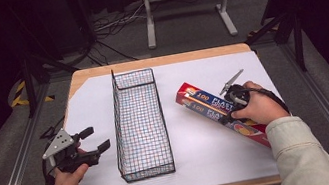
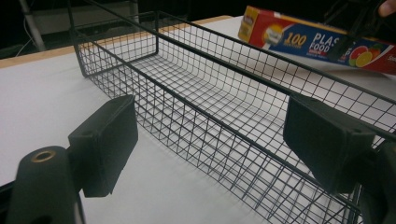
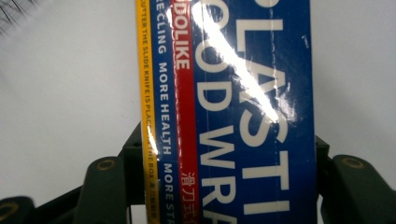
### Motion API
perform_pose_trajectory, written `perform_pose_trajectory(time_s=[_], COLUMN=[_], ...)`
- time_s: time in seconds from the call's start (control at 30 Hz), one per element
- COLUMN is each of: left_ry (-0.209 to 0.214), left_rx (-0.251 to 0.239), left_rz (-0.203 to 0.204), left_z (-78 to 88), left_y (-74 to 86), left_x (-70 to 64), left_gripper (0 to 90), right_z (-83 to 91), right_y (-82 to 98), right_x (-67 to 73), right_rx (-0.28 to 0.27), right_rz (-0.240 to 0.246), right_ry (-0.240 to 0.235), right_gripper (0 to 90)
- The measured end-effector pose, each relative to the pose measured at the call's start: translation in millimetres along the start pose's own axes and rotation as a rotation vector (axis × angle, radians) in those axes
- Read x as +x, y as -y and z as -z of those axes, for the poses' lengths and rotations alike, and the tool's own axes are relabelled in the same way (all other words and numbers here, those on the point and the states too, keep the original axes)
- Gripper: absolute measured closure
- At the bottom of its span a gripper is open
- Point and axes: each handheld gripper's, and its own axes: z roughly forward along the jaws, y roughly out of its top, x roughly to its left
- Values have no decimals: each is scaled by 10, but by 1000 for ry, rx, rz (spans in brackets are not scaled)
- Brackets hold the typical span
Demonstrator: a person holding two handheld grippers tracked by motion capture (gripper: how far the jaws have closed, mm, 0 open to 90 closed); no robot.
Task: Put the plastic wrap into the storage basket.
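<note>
Black wire makes up the long, narrow mesh basket (image 1: 140,127) sitting lengthwise in the middle of the white sheet (image 1: 203,157) that covers the wooden table (image 1: 157,61), and nothing lies inside it. To its right, well apart from the mesh, rests a long cardboard box of plastic food wrap (image 1: 205,107) — blue and red, with fruit printed near one end — lying at a slant on the sheet. The right gripper (image 1: 230,112) comes down on that box about midway along it, and in the right gripper view its two black jaws stand on either side of the carton (image 3: 224,112), pressed to its long edges and clamped on it. The person's right hand (image 1: 259,109) wraps the handle, a pale sleeve (image 1: 299,151) behind it. Over on the left side, the left gripper (image 1: 93,140) is held just beside the basket's near-left wall without touching it — jaws spread wide and holding nothing. Its own view looks between those two black pads (image 2: 105,144) at the basket's long side wall (image 2: 196,135), the wrap box (image 2: 317,44) beyond.
</note>
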Motion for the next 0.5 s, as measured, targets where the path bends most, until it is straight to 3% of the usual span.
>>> perform_pose_trajectory(time_s=[0.13, 0.37, 0.5], left_ry=[-1, 0, 0], left_rx=[-1, -2, -6], left_rz=[-1, 7, 8], left_z=[7, 10, 13], left_y=[-2, 1, 2], left_x=[5, 12, 13], left_gripper=[187, 187, 187], right_z=[127, 296, 372], right_y=[-42, -88, -123], right_x=[42, 61, 86], right_rx=[-52, -159, -183], right_rz=[-87, -158, -203], right_ry=[-5, 29, 35], right_gripper=[407, 407, 407])
